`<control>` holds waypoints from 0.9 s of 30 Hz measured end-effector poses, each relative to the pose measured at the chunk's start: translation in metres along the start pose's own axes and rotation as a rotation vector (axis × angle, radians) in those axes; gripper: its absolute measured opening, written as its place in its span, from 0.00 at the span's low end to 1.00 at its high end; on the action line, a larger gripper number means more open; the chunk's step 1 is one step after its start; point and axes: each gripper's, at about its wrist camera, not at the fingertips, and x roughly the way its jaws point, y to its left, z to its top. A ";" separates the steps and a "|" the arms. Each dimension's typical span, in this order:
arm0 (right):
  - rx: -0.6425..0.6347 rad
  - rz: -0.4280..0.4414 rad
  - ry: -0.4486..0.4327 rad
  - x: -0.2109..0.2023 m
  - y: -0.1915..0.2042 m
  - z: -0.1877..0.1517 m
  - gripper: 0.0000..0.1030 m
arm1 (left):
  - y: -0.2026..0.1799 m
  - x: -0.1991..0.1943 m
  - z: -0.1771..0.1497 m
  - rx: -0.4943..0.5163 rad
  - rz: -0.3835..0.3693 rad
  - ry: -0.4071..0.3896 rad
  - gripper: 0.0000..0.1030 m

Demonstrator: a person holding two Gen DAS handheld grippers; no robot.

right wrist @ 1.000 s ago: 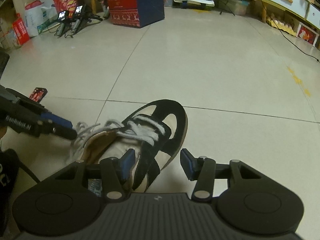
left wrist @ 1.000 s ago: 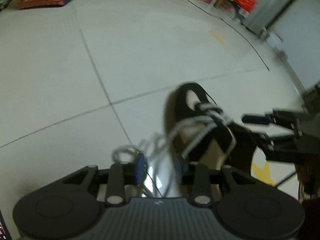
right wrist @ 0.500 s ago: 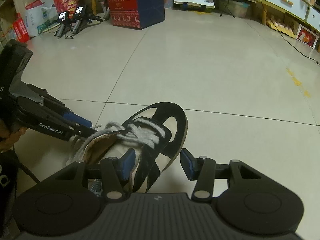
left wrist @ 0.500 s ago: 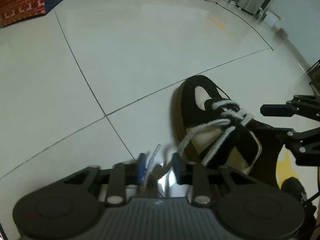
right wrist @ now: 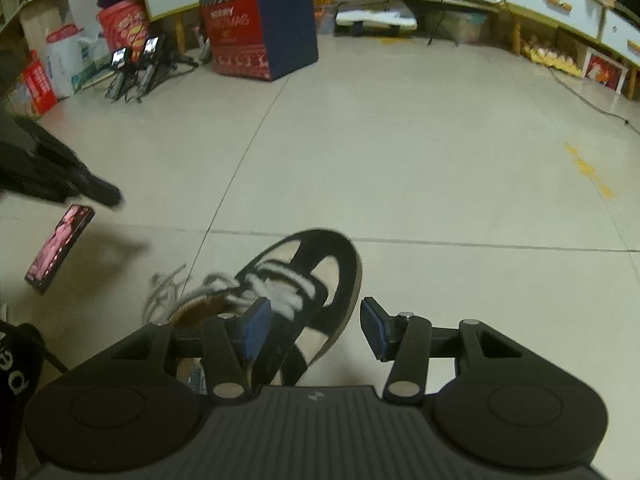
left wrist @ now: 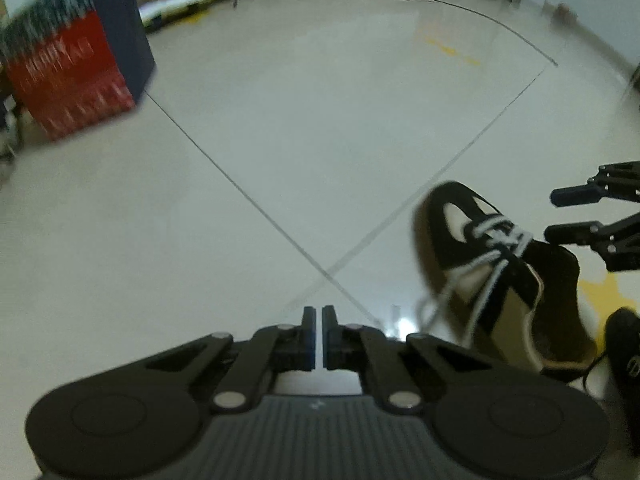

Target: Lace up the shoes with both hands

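Note:
A black and cream sneaker [left wrist: 480, 264] [right wrist: 320, 256] lies on the tiled floor with white laces [left wrist: 492, 276] crossed over its tongue. The loose lace ends [right wrist: 168, 288] trail on the floor by its opening. My left gripper [left wrist: 319, 316] is shut with nothing visible between its pads. It hangs above bare floor, left of the shoe, and shows as a dark blurred tip [right wrist: 108, 196] in the right wrist view. My right gripper [right wrist: 312, 328] [left wrist: 554, 216] stands open over the shoe's side. Its left pad is over the upper and its right pad is clear of the sole.
A red and blue gift box [right wrist: 256, 28] [left wrist: 72, 76] stands on the floor further back. A small flat pink-covered box [right wrist: 60, 248] lies left of the shoe. Devices with cables [right wrist: 136, 64] and low shelves line the far wall. A dark object [left wrist: 624, 344] sits beside the shoe's heel.
My left gripper has closed, risen and swung left away from the shoe. The lace that lay between its fingers is no longer there. The right gripper has stayed put.

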 end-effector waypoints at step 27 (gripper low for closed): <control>-0.012 0.023 0.015 -0.005 -0.001 -0.007 0.51 | -0.034 0.082 -0.031 -0.259 -0.180 0.072 0.31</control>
